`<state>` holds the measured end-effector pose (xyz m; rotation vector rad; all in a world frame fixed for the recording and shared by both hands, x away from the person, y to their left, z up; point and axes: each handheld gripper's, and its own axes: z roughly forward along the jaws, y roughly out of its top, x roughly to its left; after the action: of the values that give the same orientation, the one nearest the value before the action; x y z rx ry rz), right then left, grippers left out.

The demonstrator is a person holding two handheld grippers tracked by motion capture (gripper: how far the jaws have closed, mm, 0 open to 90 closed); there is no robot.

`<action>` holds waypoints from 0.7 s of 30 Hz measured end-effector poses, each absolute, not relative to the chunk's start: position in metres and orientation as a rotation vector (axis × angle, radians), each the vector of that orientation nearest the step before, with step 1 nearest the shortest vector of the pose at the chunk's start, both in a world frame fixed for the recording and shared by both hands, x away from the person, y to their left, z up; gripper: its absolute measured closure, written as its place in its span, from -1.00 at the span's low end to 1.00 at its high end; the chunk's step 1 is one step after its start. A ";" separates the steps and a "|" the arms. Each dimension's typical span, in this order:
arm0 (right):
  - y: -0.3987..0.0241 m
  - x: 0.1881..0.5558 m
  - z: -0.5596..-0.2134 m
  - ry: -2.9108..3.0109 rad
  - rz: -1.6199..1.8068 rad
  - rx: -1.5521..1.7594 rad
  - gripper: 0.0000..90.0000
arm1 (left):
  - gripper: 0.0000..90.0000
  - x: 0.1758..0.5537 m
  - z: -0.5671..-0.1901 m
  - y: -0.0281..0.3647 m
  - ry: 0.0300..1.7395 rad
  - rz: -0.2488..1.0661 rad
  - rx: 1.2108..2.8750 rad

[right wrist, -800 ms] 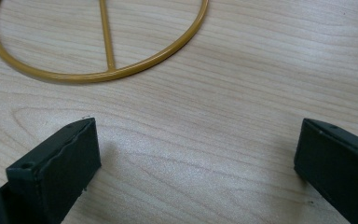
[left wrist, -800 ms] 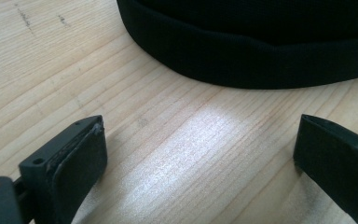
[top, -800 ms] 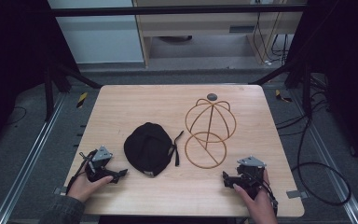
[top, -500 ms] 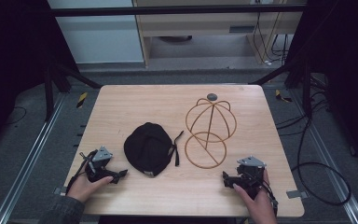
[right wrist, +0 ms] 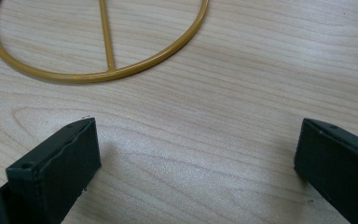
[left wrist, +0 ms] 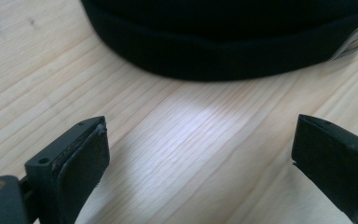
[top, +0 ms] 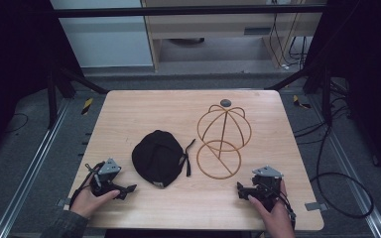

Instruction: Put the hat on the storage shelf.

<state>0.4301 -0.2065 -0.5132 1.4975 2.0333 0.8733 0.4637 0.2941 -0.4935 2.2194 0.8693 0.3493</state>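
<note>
- The left gripper rests on the table with its jaws spread wide and empty, aimed at the black cap just ahead.
- The right gripper is likewise released, holding nothing, facing the wire hat stand.
- Nothing looks done yet: the cap lies flat beside the stand, untouched.
- Compared with the earlier frames, hands, cap and stand sit unchanged.
</note>
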 end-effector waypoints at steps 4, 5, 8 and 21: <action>-0.206 0.430 -0.513 2.034 0.874 1.498 -0.99 | -0.91 0.457 -0.486 0.280 0.796 0.356 2.239; -0.206 0.430 -0.513 2.034 0.874 1.497 -0.99 | -0.91 0.456 -0.483 0.277 0.781 0.361 2.238; -0.206 0.430 -0.513 2.033 0.873 1.497 -0.99 | -0.90 0.456 -0.474 0.270 0.765 0.365 2.250; -0.206 0.430 -0.513 2.033 0.873 1.497 -0.99 | -0.89 0.469 -0.436 0.240 0.735 0.447 2.391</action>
<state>0.4301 -0.2065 -0.5132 1.4970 2.0330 0.8728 0.4693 0.2403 -0.4364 2.3907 0.7352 0.4472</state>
